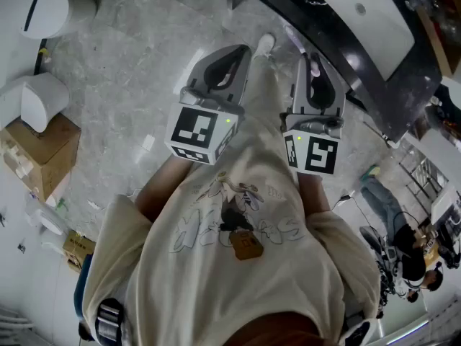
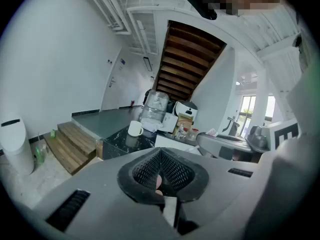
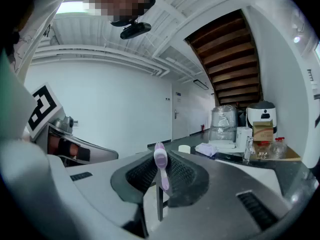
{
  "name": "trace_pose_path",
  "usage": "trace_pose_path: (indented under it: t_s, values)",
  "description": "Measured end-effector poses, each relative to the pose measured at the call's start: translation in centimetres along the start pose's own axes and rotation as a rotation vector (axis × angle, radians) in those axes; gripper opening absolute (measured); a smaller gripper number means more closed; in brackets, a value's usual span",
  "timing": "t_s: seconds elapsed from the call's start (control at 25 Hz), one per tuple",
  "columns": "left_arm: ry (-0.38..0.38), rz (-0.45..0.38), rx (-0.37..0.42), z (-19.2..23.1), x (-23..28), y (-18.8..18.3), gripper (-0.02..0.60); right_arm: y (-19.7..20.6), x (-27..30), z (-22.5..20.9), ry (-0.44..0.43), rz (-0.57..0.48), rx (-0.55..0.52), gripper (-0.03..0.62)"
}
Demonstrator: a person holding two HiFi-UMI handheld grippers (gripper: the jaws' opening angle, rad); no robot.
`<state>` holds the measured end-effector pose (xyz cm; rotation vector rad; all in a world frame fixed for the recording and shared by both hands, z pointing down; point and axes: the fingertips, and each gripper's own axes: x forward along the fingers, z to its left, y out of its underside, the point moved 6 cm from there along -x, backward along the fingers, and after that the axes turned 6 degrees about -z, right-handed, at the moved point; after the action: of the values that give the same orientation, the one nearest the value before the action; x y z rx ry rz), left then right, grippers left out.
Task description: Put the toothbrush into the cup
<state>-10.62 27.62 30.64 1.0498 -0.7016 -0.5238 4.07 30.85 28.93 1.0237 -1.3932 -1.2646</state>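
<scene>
My right gripper (image 3: 161,160) is shut on a lilac toothbrush (image 3: 160,164), whose head sticks up past the fingertips. The head view shows the toothbrush (image 1: 293,37) as a pale streak ahead of the right gripper (image 1: 308,55). A white cup (image 3: 184,148) stands far ahead on a black counter (image 3: 235,156). The left gripper view shows the same cup (image 2: 135,128) on the counter's near corner. My left gripper (image 2: 161,166) is shut with nothing held, and it is level beside the right one, seen as the left gripper (image 1: 238,58) from above.
Wooden steps (image 2: 75,146) rise to the left of the counter. A wrapped water jug (image 2: 155,106), a white appliance (image 3: 261,115) and small jars crowd the countertop behind the cup. A cardboard box (image 1: 43,153) and a white bin (image 1: 50,9) stand on the floor at left.
</scene>
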Motion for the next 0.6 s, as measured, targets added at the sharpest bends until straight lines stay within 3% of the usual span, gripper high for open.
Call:
trace_pose_path:
  t_s: [0.28, 0.6]
  values:
    - [0.033, 0.019, 0.043, -3.9, -2.1, 1.5, 0.014, 1.6, -5.2, 1.2, -0.024, 0.027, 0.059, 0.063]
    - [0.038, 0.018, 0.084, -7.8, -1.5, -0.1, 0.014, -0.9, -4.9, -0.4, -0.114, -0.012, 0.11, 0.063]
